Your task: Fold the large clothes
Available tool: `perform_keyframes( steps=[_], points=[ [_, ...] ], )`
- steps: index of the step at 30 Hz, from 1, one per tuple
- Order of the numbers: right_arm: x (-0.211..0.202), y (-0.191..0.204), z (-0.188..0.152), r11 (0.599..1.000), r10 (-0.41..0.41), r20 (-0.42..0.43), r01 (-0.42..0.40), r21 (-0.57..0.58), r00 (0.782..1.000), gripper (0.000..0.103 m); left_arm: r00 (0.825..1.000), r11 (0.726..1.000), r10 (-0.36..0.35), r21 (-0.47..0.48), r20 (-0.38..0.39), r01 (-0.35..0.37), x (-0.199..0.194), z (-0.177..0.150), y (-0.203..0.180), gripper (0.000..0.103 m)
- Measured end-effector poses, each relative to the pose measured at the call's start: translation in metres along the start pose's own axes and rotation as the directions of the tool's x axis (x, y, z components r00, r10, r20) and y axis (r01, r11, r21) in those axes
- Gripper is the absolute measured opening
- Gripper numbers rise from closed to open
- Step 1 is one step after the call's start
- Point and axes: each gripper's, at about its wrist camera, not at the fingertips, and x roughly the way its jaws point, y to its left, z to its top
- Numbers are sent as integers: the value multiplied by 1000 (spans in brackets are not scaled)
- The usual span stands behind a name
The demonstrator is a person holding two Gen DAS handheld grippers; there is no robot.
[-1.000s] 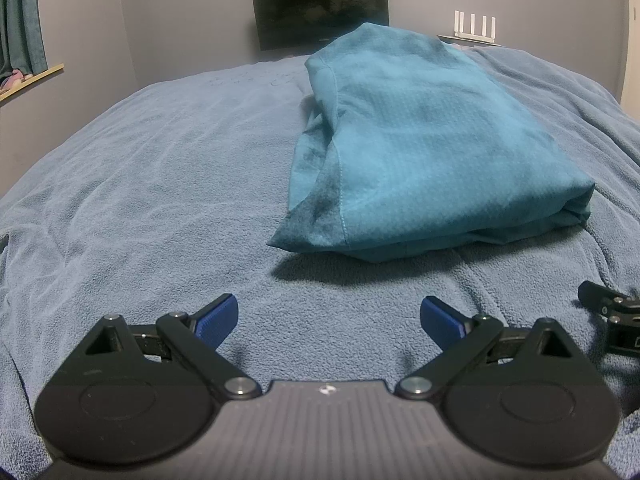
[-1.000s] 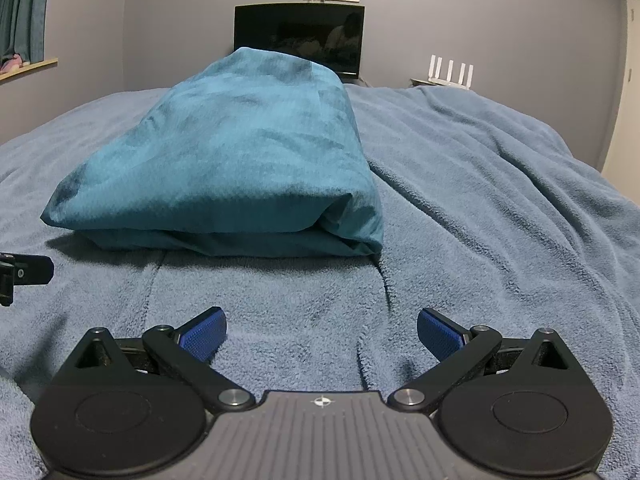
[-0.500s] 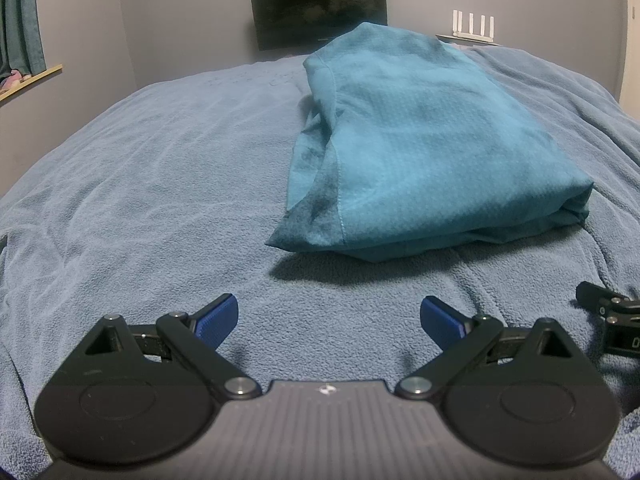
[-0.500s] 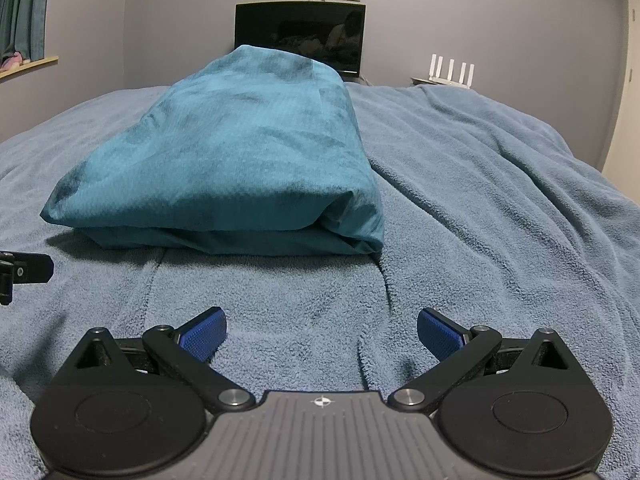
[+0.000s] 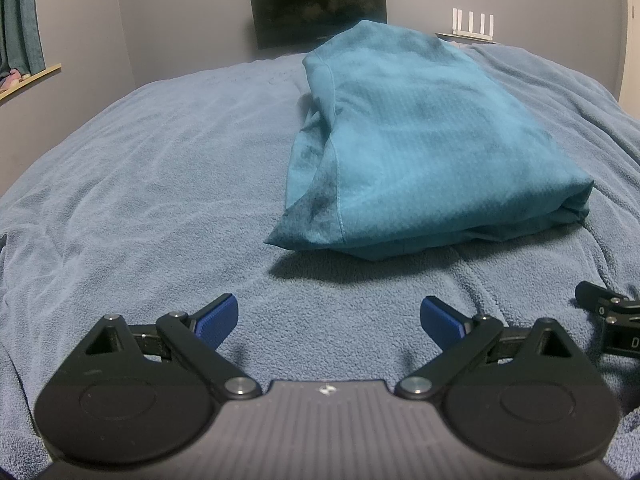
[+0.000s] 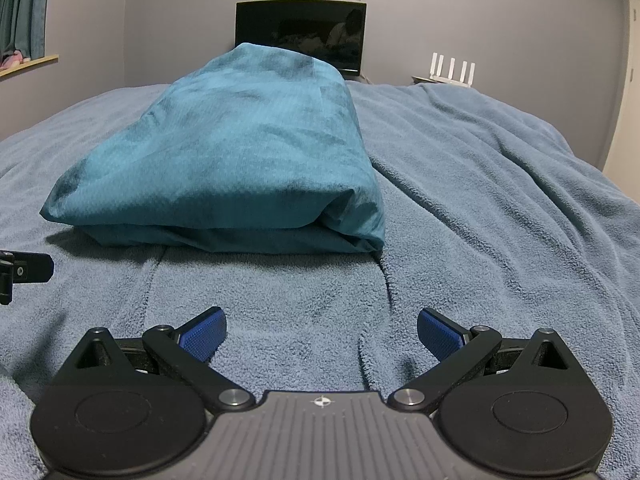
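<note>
A teal garment (image 5: 420,148) lies folded into a thick rectangular bundle on the blue fleece blanket (image 5: 140,184); in the right wrist view the same garment (image 6: 240,160) shows its folded near edge. My left gripper (image 5: 328,318) hovers low over the blanket, short of the bundle's near left corner, open with nothing between its blue pads. My right gripper (image 6: 320,334) sits open in front of the bundle's near edge, also holding nothing. Each gripper shows at the edge of the other's view: the right one (image 5: 608,316) and the left one (image 6: 24,272).
The blanket (image 6: 500,200) covers a wide bed with loose wrinkles on the right. A dark monitor (image 6: 300,36) and a white router (image 6: 452,70) stand beyond the far edge against a grey wall. A curtain and window sill (image 5: 28,76) are at the left.
</note>
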Motion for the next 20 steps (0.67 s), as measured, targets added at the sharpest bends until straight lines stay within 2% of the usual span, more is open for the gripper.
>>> perform_keyframes(
  steps=[20],
  points=[
    [2,-1,-2,1000,3,-7,-3,-3,1000,103,1000,1000,-9,9,-10,9,2,-1,4,99]
  ],
)
